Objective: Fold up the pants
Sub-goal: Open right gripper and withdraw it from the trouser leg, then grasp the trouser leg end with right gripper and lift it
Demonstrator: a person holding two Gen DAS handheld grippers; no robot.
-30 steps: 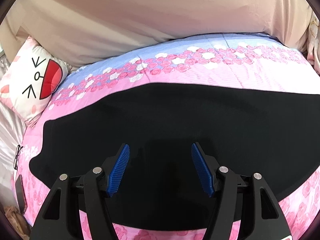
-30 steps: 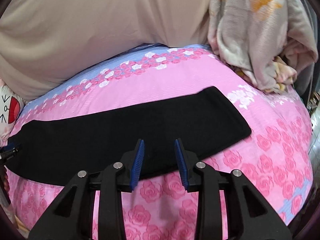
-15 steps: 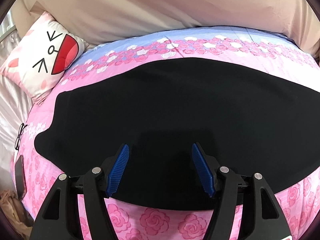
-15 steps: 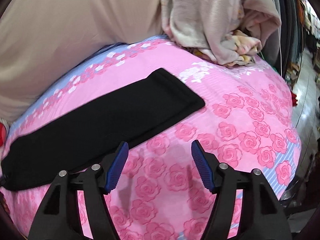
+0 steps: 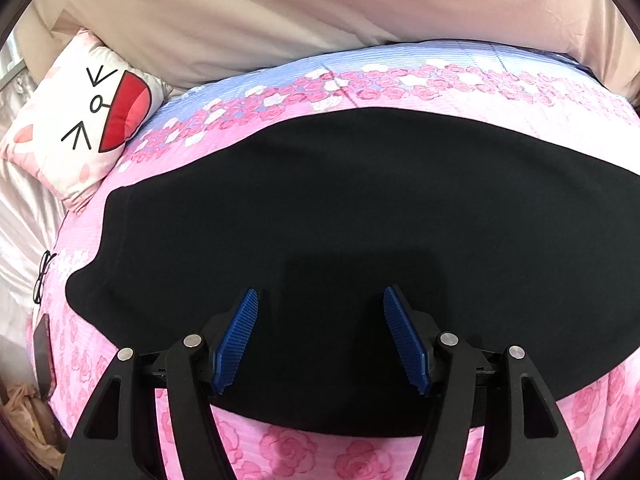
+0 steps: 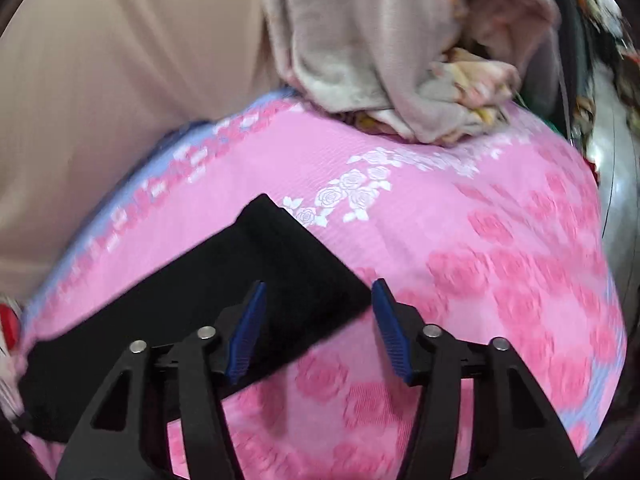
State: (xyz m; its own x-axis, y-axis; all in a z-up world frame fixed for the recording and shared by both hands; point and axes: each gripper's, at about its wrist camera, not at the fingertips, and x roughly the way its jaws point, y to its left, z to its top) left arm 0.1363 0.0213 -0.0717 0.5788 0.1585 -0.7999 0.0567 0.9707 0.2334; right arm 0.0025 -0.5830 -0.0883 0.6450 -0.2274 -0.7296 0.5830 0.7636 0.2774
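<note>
Black pants (image 5: 360,220) lie flat in a long band across a pink rose-print bedspread (image 5: 360,456). In the left wrist view my left gripper (image 5: 318,300) is open and empty, hovering over the near edge of the wide waist part. In the right wrist view the narrow leg end of the pants (image 6: 288,276) lies at lower left. My right gripper (image 6: 318,292) is open and empty, with its left fingertip over the leg end's corner and its right fingertip over the bedspread (image 6: 480,280).
A white cartoon-face pillow (image 5: 84,128) lies at the bed's far left corner, with glasses (image 5: 42,276) and a dark phone (image 5: 42,356) along the left edge. A crumpled beige floral blanket (image 6: 400,52) is heaped at the far right. A beige wall covering (image 5: 320,12) backs the bed.
The right gripper opened wide and swung right along the pants to the leg end. The left gripper stayed open and shifted slightly, bringing the waist end and pillow more into view.
</note>
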